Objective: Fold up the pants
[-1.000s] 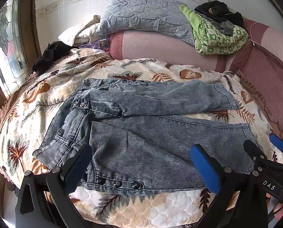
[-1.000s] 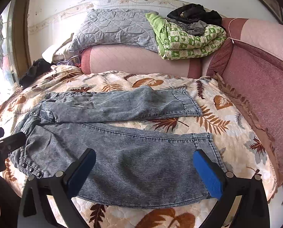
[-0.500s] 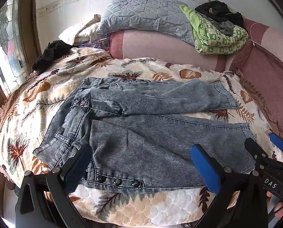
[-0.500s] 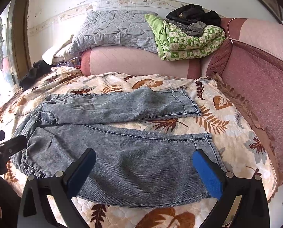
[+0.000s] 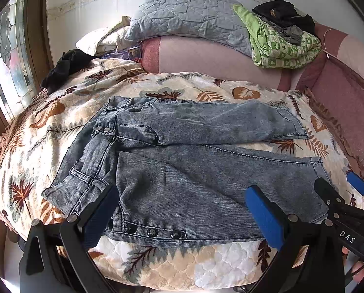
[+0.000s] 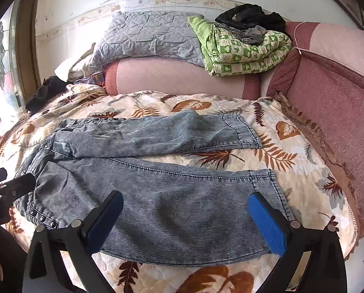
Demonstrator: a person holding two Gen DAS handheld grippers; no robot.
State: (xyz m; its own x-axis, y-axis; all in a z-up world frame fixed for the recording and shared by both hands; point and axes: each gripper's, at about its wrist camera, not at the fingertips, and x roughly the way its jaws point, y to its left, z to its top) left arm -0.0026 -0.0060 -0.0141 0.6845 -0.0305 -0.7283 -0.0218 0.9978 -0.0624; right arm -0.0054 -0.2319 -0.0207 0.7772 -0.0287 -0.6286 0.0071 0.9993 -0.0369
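Grey acid-wash jeans [image 5: 182, 166] lie flat on the leaf-print bedspread [image 5: 47, 131], waistband left, legs reaching right and slightly parted. My left gripper [image 5: 182, 210] hovers spread wide over the near waistband corner; my right gripper [image 6: 185, 217] hangs equally released above the near leg's hem, gripping nothing.

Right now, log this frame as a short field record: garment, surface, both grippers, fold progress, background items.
garment: grey denim pants, spread flat, legs apart, waist to the left
surface: leaf-print quilt
left gripper: open, above the waist end, holding nothing
right gripper: open, above the near leg, holding nothing
fold progress: no fold made yet
background: grey quilted blanket, green checked blanket, dark clothes on top
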